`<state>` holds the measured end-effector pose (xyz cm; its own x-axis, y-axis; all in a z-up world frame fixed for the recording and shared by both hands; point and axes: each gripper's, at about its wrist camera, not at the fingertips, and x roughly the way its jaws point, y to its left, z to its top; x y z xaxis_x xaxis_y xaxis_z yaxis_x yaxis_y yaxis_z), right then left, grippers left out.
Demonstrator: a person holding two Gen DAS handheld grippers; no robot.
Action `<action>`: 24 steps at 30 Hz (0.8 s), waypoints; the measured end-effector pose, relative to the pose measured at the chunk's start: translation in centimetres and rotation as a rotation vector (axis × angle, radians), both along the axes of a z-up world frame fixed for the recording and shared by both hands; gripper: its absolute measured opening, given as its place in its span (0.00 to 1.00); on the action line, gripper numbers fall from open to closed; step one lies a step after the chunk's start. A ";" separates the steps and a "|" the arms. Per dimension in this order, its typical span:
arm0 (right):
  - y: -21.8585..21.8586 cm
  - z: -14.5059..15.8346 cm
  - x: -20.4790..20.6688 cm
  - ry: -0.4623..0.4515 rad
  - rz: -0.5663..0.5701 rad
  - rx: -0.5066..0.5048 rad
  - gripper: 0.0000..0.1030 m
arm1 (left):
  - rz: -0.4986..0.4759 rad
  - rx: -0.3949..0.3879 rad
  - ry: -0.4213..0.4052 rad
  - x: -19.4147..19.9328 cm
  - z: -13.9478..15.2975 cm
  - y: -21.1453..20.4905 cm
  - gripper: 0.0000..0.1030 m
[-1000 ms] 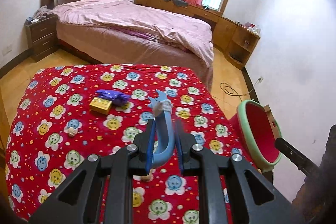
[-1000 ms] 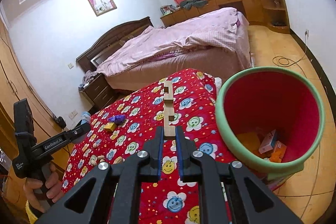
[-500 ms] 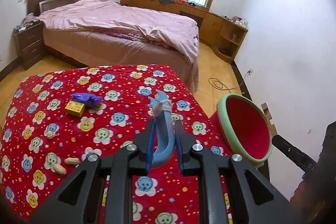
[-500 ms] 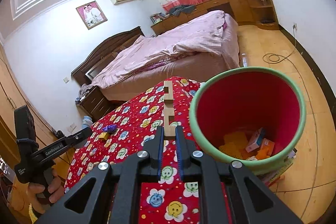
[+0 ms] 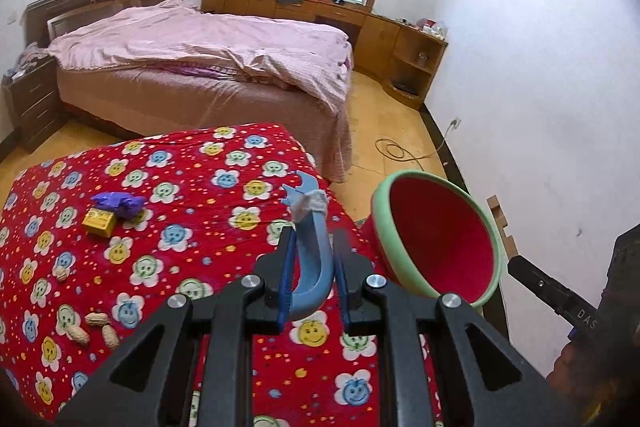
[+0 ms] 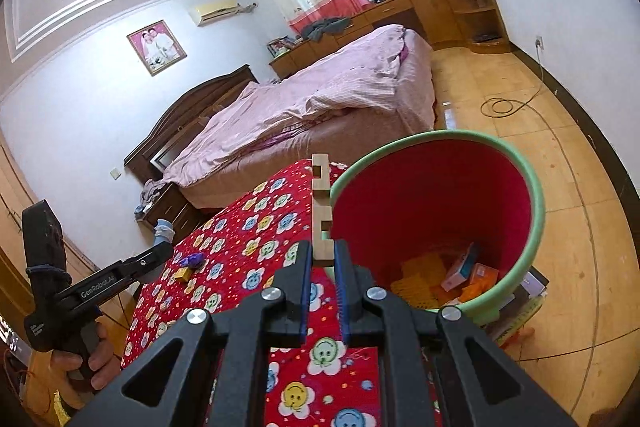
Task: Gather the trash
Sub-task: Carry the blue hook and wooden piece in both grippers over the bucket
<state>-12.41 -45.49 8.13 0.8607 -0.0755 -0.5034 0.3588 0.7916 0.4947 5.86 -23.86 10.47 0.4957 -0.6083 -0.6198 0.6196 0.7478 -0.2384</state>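
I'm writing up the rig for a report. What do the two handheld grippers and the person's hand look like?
Both the left gripper and the right gripper are matte black, with angular cut-out frames, silver round bolt heads and blue ribbed pads lining the fingers. Seen from the right wrist camera, the left gripper's bar carries white "GenRobot.AI" lettering, and a bare hand grips its black handle. No cables show.

Both wrist views forward, sharing bin (image 5: 436,247), bed (image 6: 320,99)
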 end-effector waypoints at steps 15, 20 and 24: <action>-2.8 -0.6 -2.0 0.011 -0.104 0.027 0.12 | -0.132 0.021 -0.008 -1.8 0.0 -5.6 0.17; -3.9 -1.6 -2.7 0.014 -0.139 0.058 0.12 | -0.169 0.048 0.001 -2.2 -1.0 -8.1 0.17; -4.8 -2.3 -3.2 0.018 -0.158 0.068 0.12 | -0.199 0.078 0.013 -2.6 -2.1 -10.1 0.17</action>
